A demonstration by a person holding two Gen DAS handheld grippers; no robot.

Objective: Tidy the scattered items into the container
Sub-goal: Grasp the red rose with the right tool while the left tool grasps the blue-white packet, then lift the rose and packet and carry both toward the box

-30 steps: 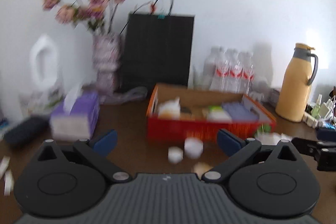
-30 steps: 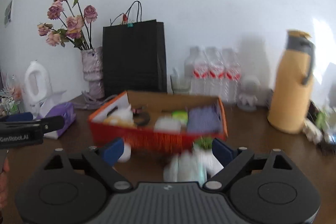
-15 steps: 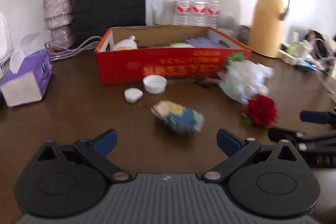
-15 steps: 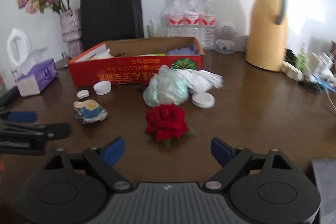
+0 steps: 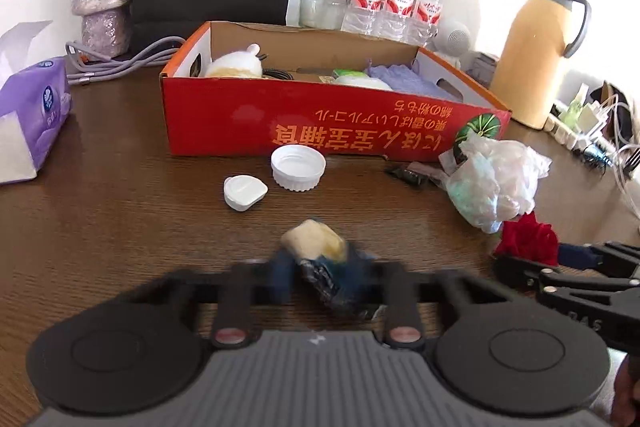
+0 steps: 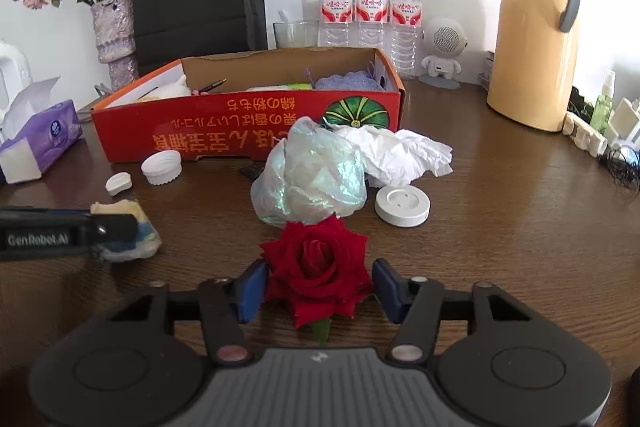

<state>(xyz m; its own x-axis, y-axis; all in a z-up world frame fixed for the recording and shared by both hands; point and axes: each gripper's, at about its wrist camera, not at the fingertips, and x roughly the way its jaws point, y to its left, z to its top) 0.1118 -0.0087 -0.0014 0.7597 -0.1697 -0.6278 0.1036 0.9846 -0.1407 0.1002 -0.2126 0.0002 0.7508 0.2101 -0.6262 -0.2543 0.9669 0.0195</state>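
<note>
**2 grabs closing at once, box waiting at the far side**

Left gripper (image 5: 326,281) closing on the crumpled blue-and-yellow wrapper (image 5: 320,247); fingers already against its sides, blurred with motion. Right gripper (image 6: 318,285) closing too, fingers either side of the red rose (image 6: 316,263), near finger at the petals, far one not clearly touching. Both items on the tabletop (image 6: 500,227), near side of the red cardboard box (image 6: 248,135), which sits further back and already holds several things.

To do this step well: finish each squeeze before lifting. Gentle on the rose, enough to hold the bloom without crushing petals. Firmer on the wrapper, likely to give and slip. Then straight up, clear of the box's near wall, and over the open top before release. Worth keeping the 2 grippers apart, since they work close together.

Only in the right wrist view: the white round disc (image 6: 402,205), the crumpled white tissue (image 6: 400,155), and the iridescent plastic bag (image 6: 308,179) just behind the rose, all 3 loose. Also a side look at the left gripper over the wrapper.

Better in the left wrist view: the box's contents, a dark scrap (image 5: 408,173) by its near wall, the large white cap (image 5: 298,167) and small white cap (image 5: 244,189) up close.
</note>
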